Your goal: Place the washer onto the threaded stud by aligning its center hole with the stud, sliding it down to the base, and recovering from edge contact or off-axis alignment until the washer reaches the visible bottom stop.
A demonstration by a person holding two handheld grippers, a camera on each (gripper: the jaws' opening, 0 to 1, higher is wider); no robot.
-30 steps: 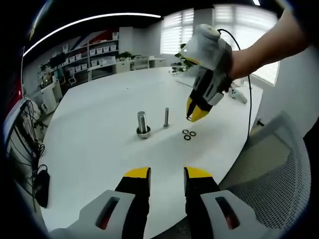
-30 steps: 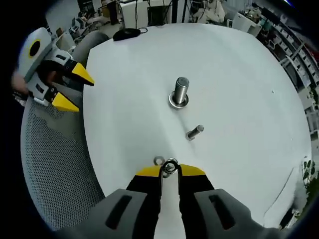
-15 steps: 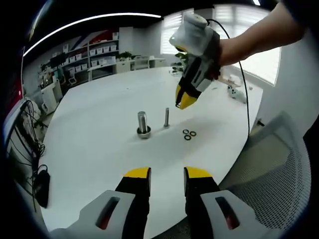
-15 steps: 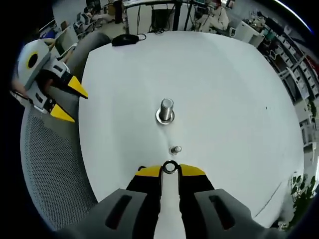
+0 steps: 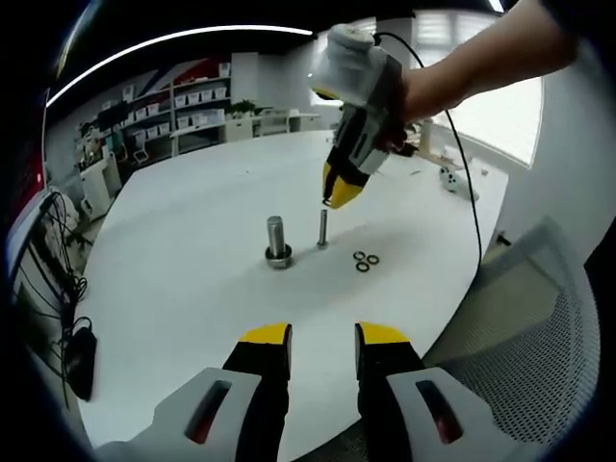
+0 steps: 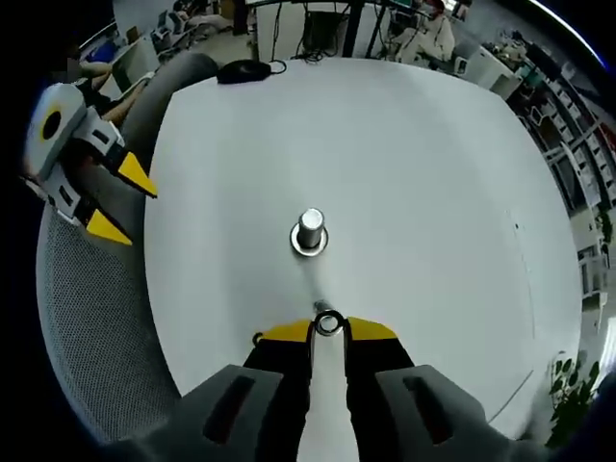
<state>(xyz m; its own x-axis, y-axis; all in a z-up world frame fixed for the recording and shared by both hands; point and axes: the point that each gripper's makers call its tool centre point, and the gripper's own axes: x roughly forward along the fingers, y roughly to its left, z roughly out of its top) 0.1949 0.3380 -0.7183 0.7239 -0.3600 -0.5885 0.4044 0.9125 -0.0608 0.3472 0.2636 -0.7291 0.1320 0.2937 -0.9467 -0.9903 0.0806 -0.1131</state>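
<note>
A thin threaded stud (image 5: 321, 228) stands upright on the round white table (image 5: 192, 289). My right gripper (image 5: 339, 195) hangs just above the stud's top, held by a person's hand. Its jaws are shut on a small dark washer (image 6: 328, 322). In the right gripper view the stud's tip (image 6: 320, 308) shows right beside that washer, seen from above. A thicker bolt (image 5: 276, 241) with a ring at its base stands to the stud's left. My left gripper (image 5: 323, 337) is open and holds nothing, near the table's edge.
Two loose washers (image 5: 364, 260) lie on the table right of the stud. A grey mesh chair (image 5: 539, 337) stands at the table's edge. In the right gripper view the left gripper (image 6: 87, 183) hovers over the chair (image 6: 106, 327). A computer mouse (image 6: 243, 69) lies far across the table.
The right gripper has carried the washer up and leftward from over the loose washers to just above the thin stud. The left gripper has stayed in place.
</note>
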